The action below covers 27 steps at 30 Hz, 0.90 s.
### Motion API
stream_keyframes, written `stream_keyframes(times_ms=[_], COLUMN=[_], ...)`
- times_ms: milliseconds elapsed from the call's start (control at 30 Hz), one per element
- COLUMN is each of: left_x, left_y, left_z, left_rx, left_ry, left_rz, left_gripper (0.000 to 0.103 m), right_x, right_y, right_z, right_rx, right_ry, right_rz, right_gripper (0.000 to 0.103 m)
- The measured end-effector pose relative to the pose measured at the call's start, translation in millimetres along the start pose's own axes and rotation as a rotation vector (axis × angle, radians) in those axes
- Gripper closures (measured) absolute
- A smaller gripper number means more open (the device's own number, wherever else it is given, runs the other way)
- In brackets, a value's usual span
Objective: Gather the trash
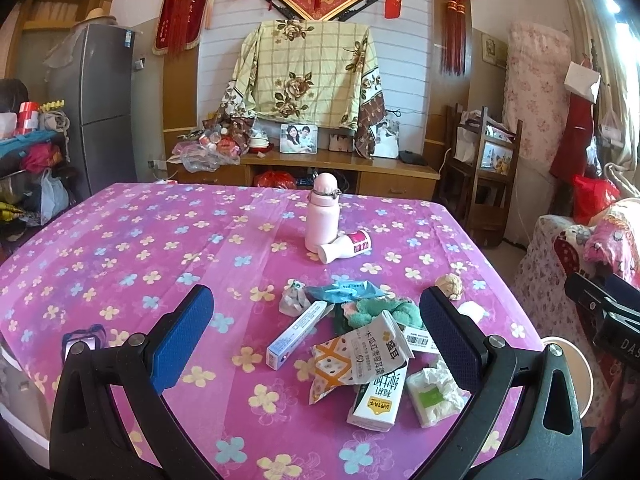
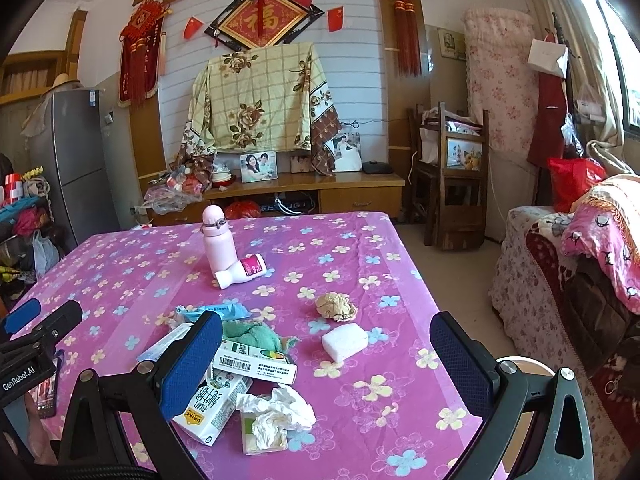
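Note:
A heap of trash lies on the pink flowered tablecloth (image 1: 120,248): a milk carton (image 1: 376,404), a torn snack wrapper (image 1: 336,364), a long white-blue box (image 1: 296,334), a tissue pack (image 1: 434,394), a green cloth (image 1: 380,310) and a crumpled paper ball (image 1: 450,285). My left gripper (image 1: 316,332) is open above the heap, empty. My right gripper (image 2: 326,364) is open and empty over the crumpled tissue (image 2: 276,412), the barcode box (image 2: 256,362), the carton (image 2: 208,408), a white block (image 2: 345,342) and the paper ball (image 2: 335,306).
A pink flask (image 1: 321,212) stands mid-table with a small white bottle (image 1: 346,247) lying against it. A phone (image 1: 80,340) lies at the left edge. A round white bin rim (image 2: 520,364) shows below the table's right edge. A covered sofa (image 2: 568,264) stands to the right.

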State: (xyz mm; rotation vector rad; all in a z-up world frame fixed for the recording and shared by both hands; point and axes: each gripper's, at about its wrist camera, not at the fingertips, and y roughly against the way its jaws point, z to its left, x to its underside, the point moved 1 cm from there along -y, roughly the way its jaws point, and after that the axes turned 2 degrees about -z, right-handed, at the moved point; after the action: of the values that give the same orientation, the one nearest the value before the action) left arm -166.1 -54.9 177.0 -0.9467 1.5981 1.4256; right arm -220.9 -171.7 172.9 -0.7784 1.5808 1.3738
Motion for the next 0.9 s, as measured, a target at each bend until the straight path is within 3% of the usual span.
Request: stream_keyframes(times_ms=[900], left_x=[0], left_y=[7], left_z=[-6], left_rx=[-0.011], left_ry=[-0.025], left_rz=[-0.023], left_gripper=[0.0], right_x=[2], right_y=[3], right_z=[0], right_rx=[0.003], right_ry=[-0.003], right_rz=[-0.025], right_gripper=[0.0])
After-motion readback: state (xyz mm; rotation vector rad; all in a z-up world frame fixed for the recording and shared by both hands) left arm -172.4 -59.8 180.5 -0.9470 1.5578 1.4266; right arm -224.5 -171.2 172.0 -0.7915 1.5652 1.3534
